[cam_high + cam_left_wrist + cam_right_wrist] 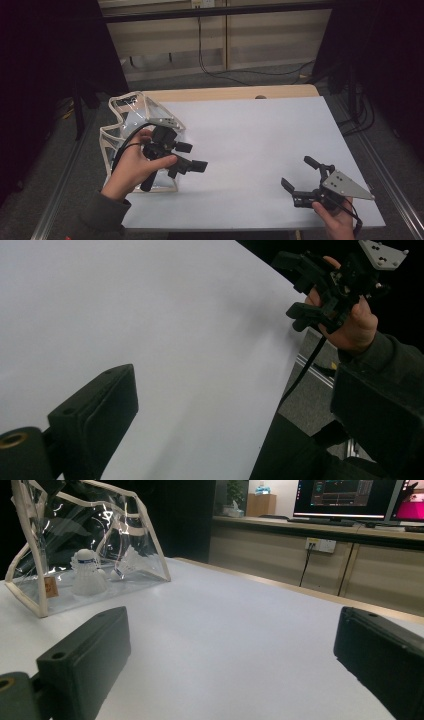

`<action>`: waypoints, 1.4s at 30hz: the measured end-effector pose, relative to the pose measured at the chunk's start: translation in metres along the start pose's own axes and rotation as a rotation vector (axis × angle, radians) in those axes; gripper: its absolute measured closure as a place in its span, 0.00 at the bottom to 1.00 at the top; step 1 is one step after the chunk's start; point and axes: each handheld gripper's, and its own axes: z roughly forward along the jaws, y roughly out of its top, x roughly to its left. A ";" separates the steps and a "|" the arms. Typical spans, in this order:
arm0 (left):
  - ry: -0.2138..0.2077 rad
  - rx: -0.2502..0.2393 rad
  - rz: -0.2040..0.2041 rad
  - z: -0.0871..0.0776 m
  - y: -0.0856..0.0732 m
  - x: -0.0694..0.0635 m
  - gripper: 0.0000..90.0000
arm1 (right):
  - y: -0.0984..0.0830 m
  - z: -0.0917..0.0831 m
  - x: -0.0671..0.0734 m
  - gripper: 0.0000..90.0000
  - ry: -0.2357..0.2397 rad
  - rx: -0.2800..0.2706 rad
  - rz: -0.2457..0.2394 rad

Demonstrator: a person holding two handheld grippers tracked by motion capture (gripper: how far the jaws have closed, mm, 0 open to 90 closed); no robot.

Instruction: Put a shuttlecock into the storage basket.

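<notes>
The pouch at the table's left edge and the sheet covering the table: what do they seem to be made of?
The pouch looks like clear, glossy soft plastic, probably vinyl: the shuttlecocks show through it, and bright glints run along its wrinkles. Its cream edging seems to be fabric or plastic piping. The sheet looks like matte white paper or thin plastic, flat and without glare; which one cannot be told.

A wooden table carried a white sheet that covered nearly all of its top. On the sheet, at the table's left edge, stood a clear pouch with cream edging, and inside it lay two white shuttlecocks.
</notes>
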 end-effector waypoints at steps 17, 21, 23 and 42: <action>0.004 0.002 0.028 0.009 -0.022 0.003 0.05 | 0.000 0.000 0.000 0.02 0.001 0.000 0.002; -0.001 -0.005 0.034 0.010 -0.027 0.002 0.05 | 0.000 0.001 0.000 0.02 0.002 0.000 0.002; -0.007 0.002 0.042 0.012 -0.030 0.002 0.05 | 0.000 0.001 0.001 0.02 0.002 0.001 0.002; -0.045 0.012 0.082 0.018 -0.056 0.011 0.04 | 0.000 0.001 0.001 0.02 0.002 0.000 0.002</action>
